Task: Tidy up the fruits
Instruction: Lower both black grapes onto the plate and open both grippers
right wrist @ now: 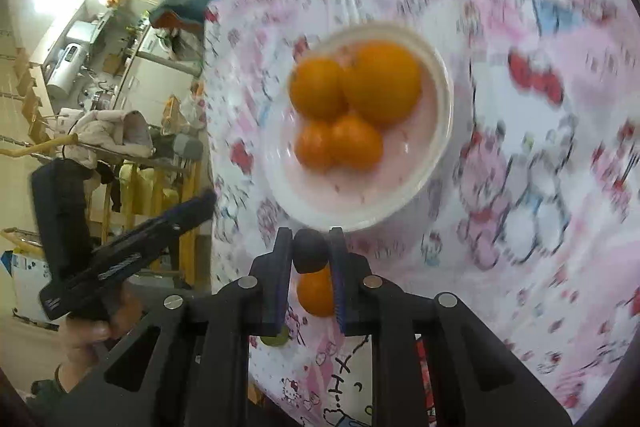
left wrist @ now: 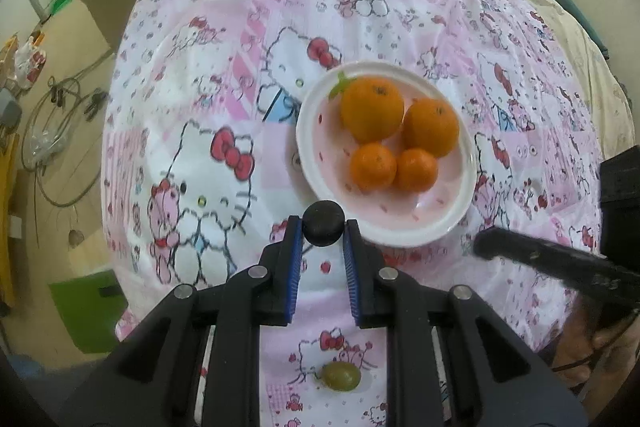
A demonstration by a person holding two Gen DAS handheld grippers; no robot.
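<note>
Oranges, four [left wrist: 394,139], piled on white plate [left wrist: 316,131] atop cartoon cloth [left wrist: 208,67]. Left gripper [left wrist: 323,227] pinching dark round fruit [left wrist: 323,223] just short of plate rim. Right gripper [right wrist: 310,251] clamped on another dark fruit [right wrist: 310,251], loose orange [right wrist: 316,293] below. Green grape [left wrist: 341,377] lying apart.

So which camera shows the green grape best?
The left wrist view: the green grape lies sharp on the tablecloth, seen whole between the hand-held gripper's arms. The right wrist view shows only a blurred sliver, mostly hidden behind the gripper.
</note>
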